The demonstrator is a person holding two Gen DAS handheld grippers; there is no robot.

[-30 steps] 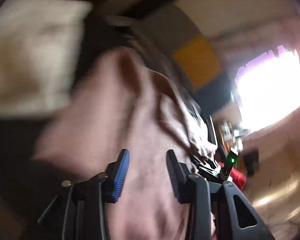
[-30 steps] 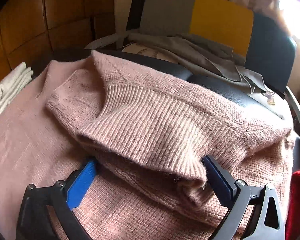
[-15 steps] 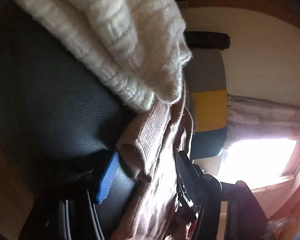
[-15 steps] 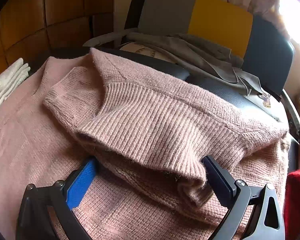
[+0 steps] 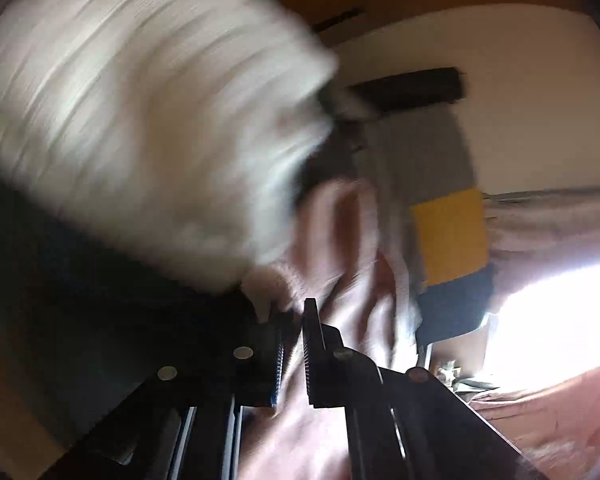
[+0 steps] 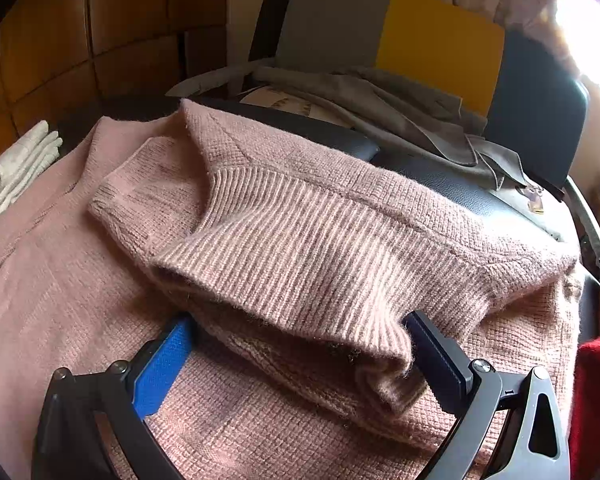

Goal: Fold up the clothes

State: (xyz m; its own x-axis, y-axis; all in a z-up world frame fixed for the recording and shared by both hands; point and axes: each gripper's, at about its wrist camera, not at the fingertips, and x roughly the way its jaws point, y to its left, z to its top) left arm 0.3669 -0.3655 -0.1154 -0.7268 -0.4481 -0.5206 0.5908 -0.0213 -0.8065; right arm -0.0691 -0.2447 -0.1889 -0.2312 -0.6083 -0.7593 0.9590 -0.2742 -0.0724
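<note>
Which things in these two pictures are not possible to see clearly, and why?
- Left wrist view: the white knitted garment is smeared by motion blur.
- Left wrist view: the left gripper is nearly shut on pink fabric; which part is unclear.
- Right wrist view: the pink knitted sweater runs past the lower edge.
- Right wrist view: a red item is cut off at the edge.

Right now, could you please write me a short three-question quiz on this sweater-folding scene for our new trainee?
1. True or false: the right gripper has its jaws shut tight on a red garment.
2. Which part of the pink sweater lies between the right gripper's fingers: A) the ribbed collar, B) a button, C) a zip?
3. Fill in: the folded garment beside the sweater's left edge, seen from the right wrist, is ____ in colour.

Key
1. False: the jaws stand wide, either side of the collar.
2. A.
3. White: the white garment.
</note>
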